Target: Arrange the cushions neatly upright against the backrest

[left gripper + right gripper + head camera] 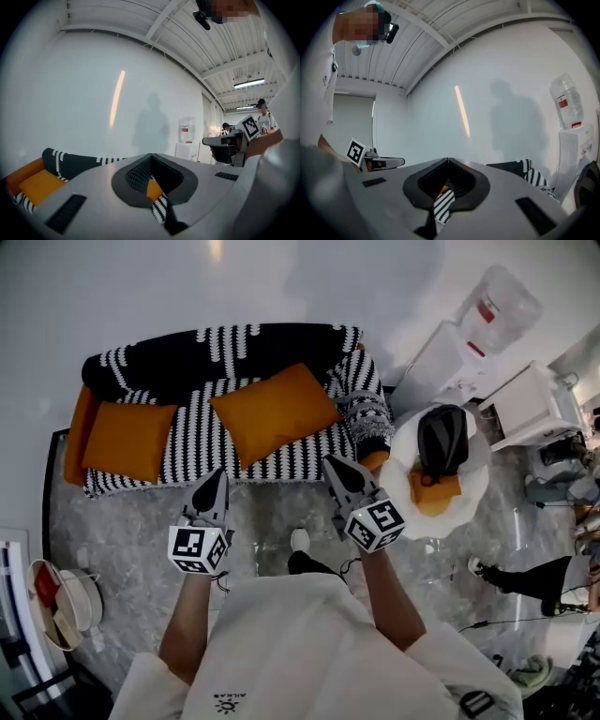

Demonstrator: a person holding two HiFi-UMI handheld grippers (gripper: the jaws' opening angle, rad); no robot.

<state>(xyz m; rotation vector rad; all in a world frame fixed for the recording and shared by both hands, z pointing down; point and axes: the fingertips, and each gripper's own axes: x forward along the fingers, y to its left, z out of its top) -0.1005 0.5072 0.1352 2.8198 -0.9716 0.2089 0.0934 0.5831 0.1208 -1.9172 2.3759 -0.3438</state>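
Currently on view:

- Sofa: orange, draped in a black-and-white striped throw, standing against the far wall.
- Left cushion: orange, on the seat at the left end, beside the armrest.
- Middle cushion: orange, on the seat, turned askew with one corner pointing to the backrest; whether it leans on it cannot be told.
- Left claw: jaws closed together, nothing between them, held above the floor just near of the sofa's front edge.
- Right claw: jaws likewise closed and empty, near the sofa's right front corner, apart from both cushions.
- Round white chair: right of the sofa, carrying a black bag.
- Water dispenser: far right.
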